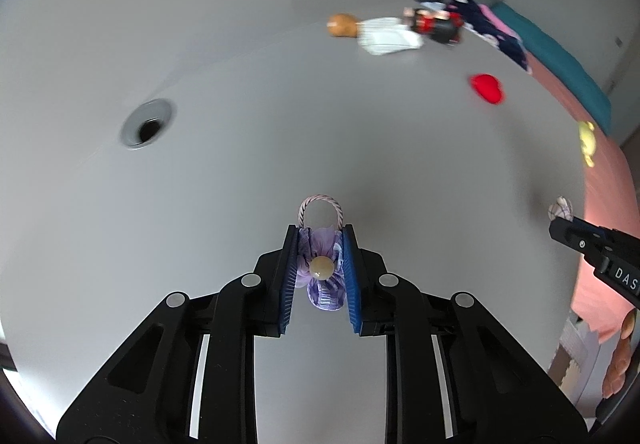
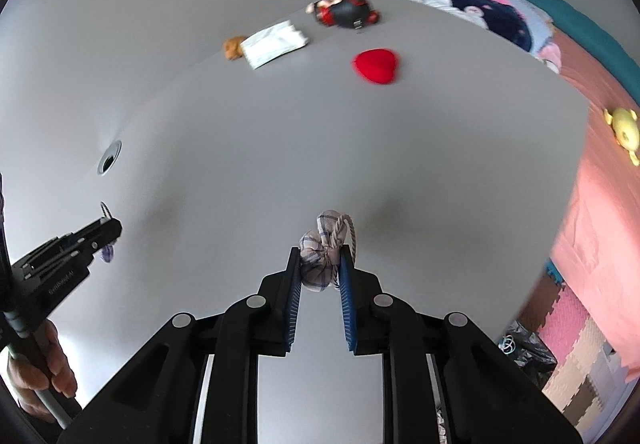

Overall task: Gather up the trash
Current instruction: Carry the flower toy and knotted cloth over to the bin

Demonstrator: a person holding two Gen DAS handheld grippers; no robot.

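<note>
Hair ties [image 1: 322,270] sit pinched in both your grippers: the purple flower one in the left gripper [image 1: 320,244], its loop pointing far; the checked one [image 2: 322,258] clamped in the right gripper [image 2: 318,256], both above the table [image 1: 240,164]

Both wrist views down onto table [image 1: 280,104]

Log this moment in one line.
left tool: shut on purple hair tie | right tool: shut on plaid hair tie | both above grey table
</note>
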